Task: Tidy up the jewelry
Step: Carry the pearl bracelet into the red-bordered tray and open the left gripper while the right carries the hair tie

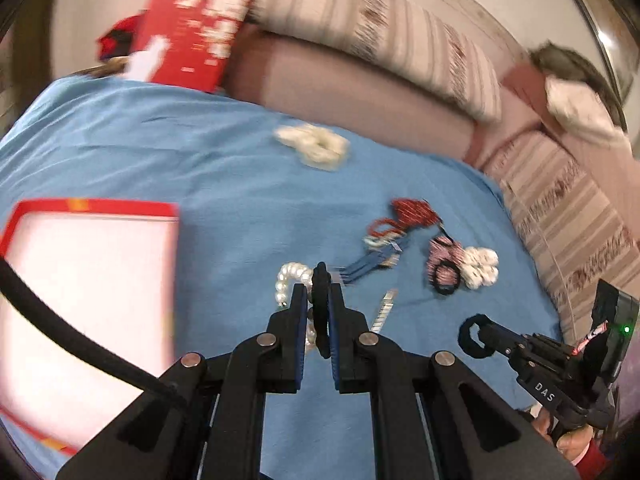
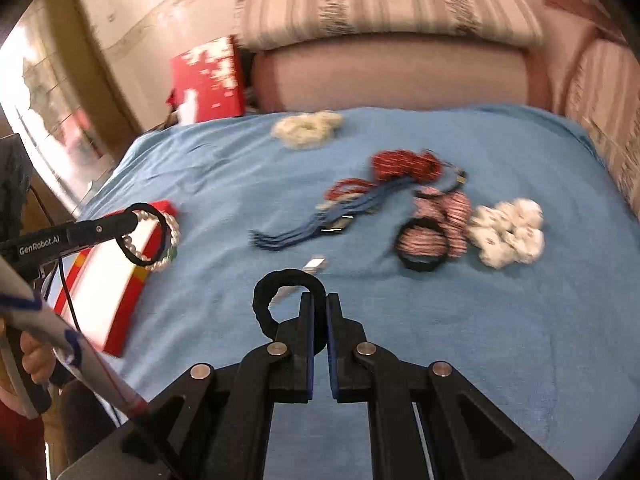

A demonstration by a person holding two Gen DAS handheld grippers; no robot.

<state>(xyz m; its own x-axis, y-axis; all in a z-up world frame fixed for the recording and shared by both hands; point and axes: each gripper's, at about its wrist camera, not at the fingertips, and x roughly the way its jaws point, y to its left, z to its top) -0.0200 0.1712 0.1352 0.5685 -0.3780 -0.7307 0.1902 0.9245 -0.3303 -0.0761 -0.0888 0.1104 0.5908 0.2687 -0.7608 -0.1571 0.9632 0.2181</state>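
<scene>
My left gripper (image 1: pixel 319 292) is shut on a black hair tie (image 1: pixel 320 320) with a pearl bracelet (image 1: pixel 290 280) hanging from it; in the right wrist view the left gripper (image 2: pixel 134 214) holds them over the open red box (image 2: pixel 108 276). My right gripper (image 2: pixel 320 300) is shut on another black hair tie (image 2: pixel 268 300), above the blue cloth (image 2: pixel 480 340); it also shows in the left wrist view (image 1: pixel 478 330). Red and blue bead strands (image 2: pixel 360 200), a pink-striped scrunchie (image 2: pixel 436 228) and a white scrunchie (image 2: pixel 508 232) lie on the cloth.
A cream scrunchie (image 2: pixel 306 128) lies far back on the cloth. A small silver clip (image 2: pixel 316 264) lies just ahead of my right gripper. A red box lid (image 2: pixel 208 80) leans against the pink sofa (image 2: pixel 400 72) behind. The red box (image 1: pixel 88 300) sits at the left.
</scene>
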